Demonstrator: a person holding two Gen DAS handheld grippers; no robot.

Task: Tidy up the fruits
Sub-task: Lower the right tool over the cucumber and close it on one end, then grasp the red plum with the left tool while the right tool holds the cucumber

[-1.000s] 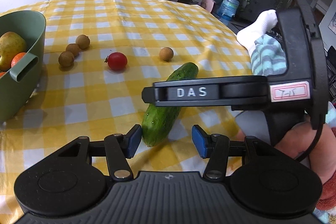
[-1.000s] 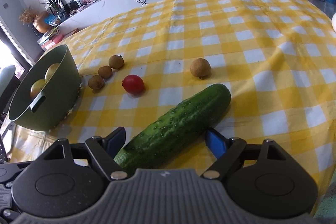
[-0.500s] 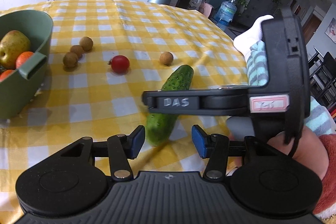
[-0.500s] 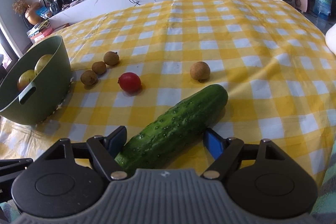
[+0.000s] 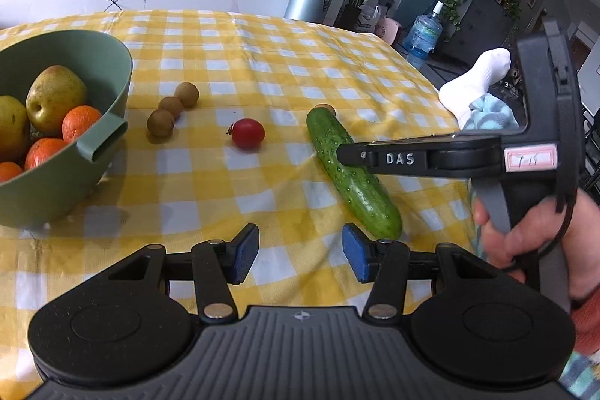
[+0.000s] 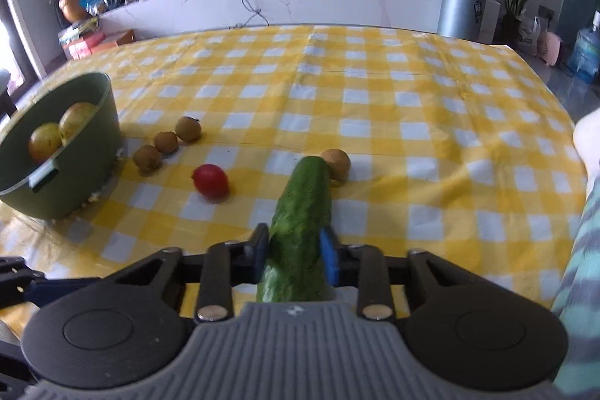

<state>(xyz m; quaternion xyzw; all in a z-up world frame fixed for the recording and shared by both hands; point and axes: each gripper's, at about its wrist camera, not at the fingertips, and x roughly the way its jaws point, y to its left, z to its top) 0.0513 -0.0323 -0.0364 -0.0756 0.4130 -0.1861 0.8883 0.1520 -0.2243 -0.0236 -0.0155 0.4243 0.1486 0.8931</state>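
A long green cucumber (image 6: 302,223) points away from me, and my right gripper (image 6: 294,252) is shut on its near end, blue pads pressing both sides. In the left wrist view the same cucumber (image 5: 350,171) hangs slanted under the right gripper's body. My left gripper (image 5: 300,255) stands open above the yellow checked cloth with nothing between its fingers. A red tomato (image 6: 210,180) lies left of the cucumber tip, and a brown longan (image 6: 336,163) sits right behind it. A green bowl (image 5: 97,92) at the left holds pears and oranges.
Three brown longans (image 5: 172,105) lie in a row between the bowl and the tomato (image 5: 247,134). The table's right edge drops off near a person's socked foot (image 5: 476,81). A white counter, a metal bin and plants stand beyond the far edge.
The right gripper's jaws closed onto the cucumber, which swung from a slant to pointing straight ahead and rose a little. The left gripper stayed open and hardly moved.
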